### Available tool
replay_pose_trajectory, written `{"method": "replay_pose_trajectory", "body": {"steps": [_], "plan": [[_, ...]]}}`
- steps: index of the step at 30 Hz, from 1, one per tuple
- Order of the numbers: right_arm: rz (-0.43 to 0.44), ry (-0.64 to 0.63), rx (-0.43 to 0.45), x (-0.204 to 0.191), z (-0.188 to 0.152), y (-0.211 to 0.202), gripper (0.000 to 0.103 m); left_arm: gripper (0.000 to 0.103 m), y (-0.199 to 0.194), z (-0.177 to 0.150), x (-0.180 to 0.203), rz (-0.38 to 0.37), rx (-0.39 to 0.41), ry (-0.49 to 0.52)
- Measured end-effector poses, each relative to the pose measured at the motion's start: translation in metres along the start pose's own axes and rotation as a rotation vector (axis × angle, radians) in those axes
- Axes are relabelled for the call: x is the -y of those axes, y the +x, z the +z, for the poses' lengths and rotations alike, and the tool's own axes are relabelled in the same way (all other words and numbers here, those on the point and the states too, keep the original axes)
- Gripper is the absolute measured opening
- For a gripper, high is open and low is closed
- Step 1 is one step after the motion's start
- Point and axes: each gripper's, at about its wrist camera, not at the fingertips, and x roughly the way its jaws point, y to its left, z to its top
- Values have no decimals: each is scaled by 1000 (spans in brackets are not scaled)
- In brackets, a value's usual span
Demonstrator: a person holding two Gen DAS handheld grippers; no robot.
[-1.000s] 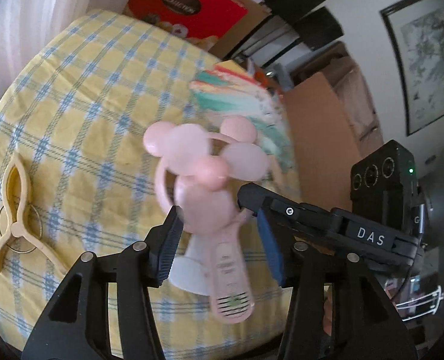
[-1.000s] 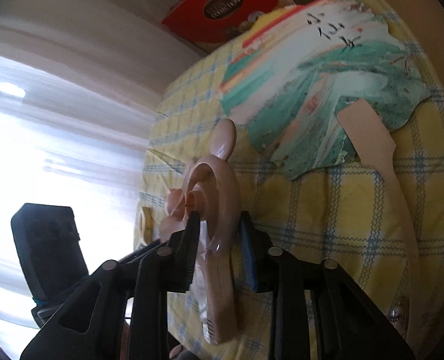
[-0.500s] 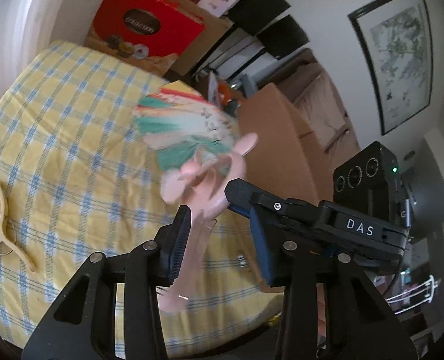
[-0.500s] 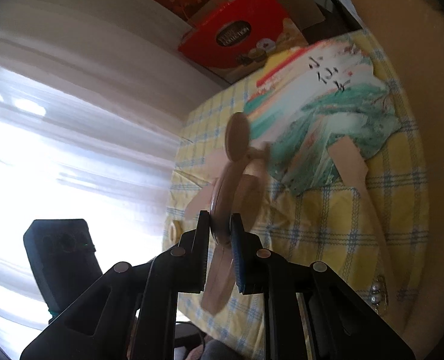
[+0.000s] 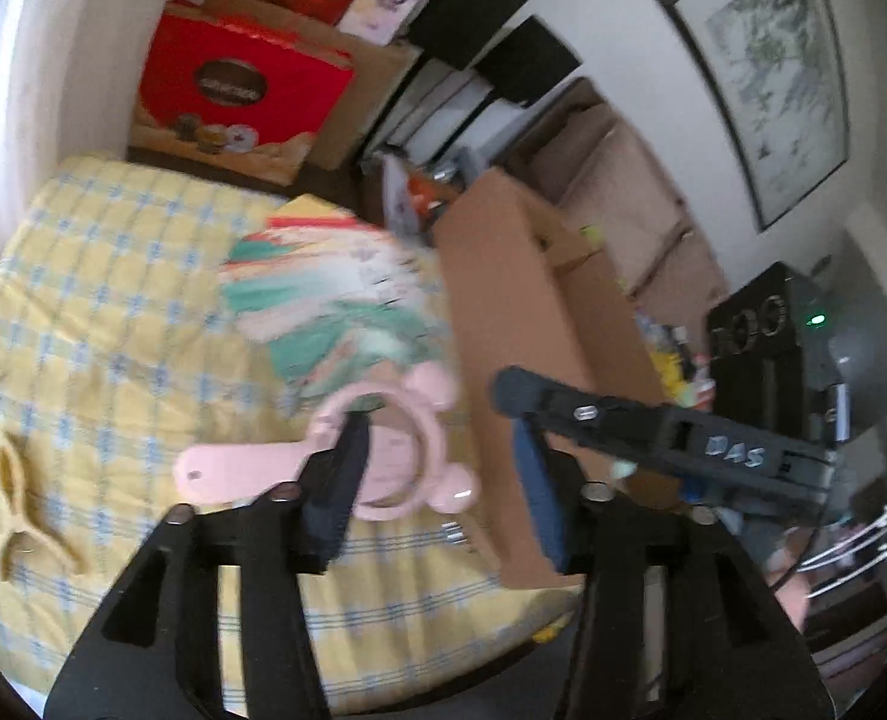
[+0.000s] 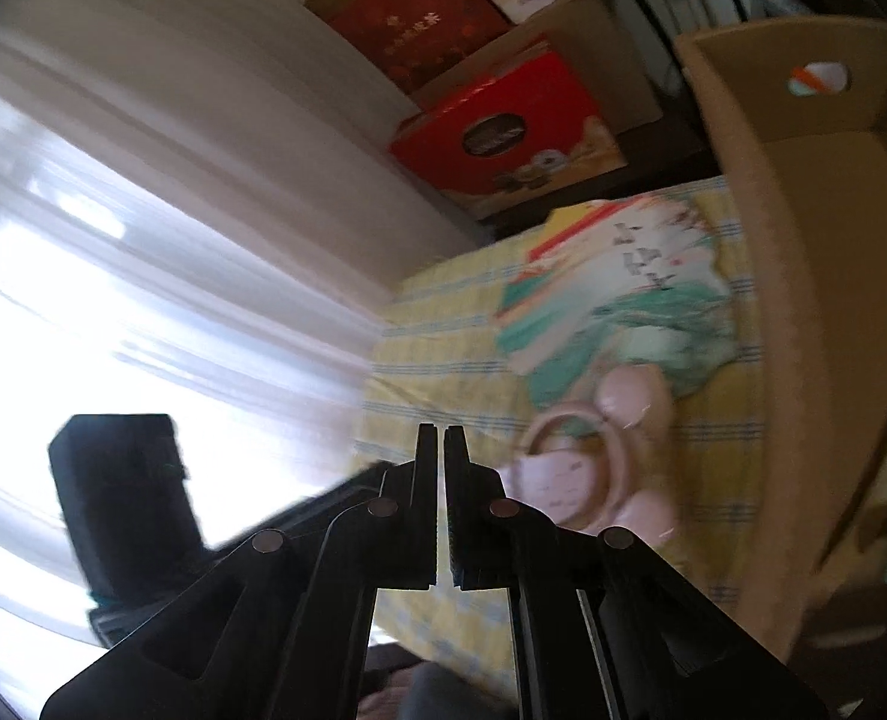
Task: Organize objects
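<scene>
The pink hand-held fan with round ears lies flat on the yellow checked tablecloth, free of both grippers. It also shows in the right wrist view. My left gripper is open and empty, raised above the fan. My right gripper is shut with nothing between its pads, lifted to the left of the fan. A painted paper fan lies just beyond the pink fan, with its far side in the right wrist view.
A cardboard box stands at the table's right edge, also visible in the right wrist view. A yellow clip lies at the left. A red gift box stands behind the table. A white curtain hangs at the left.
My right gripper let go of the pink fan and closed empty. The fan dropped from upright to lying flat on the cloth. Both grippers rose and pulled back.
</scene>
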Motion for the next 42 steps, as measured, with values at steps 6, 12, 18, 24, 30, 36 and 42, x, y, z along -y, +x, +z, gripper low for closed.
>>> {"method": "replay_pose_trajectory", "body": {"steps": [6,12,18,24,30,36,42], "plan": [[-146,-40,-6,16,-13,11,36,62,10,-14,-42,178,-38,-18],[-278,-147,-30,5,-22,33,42,72,17,-18,-86,171,-61,-157],[-394,-196,-87,3,-26,59,63,72,25,-23,-91,136,-87,-178],[-361,-133,-115,19,-24,74,66,72,37,-21,-93,94,-108,-211],[-310,-87,-126,26,-24,76,58,74,39,-21,-98,99,-94,-237],[-255,-74,-104,22,-18,62,57,74,27,-21,-92,68,-82,-252],[-259,-121,-35,-1,-2,30,57,74,1,-6,-56,43,-16,-210]]}}
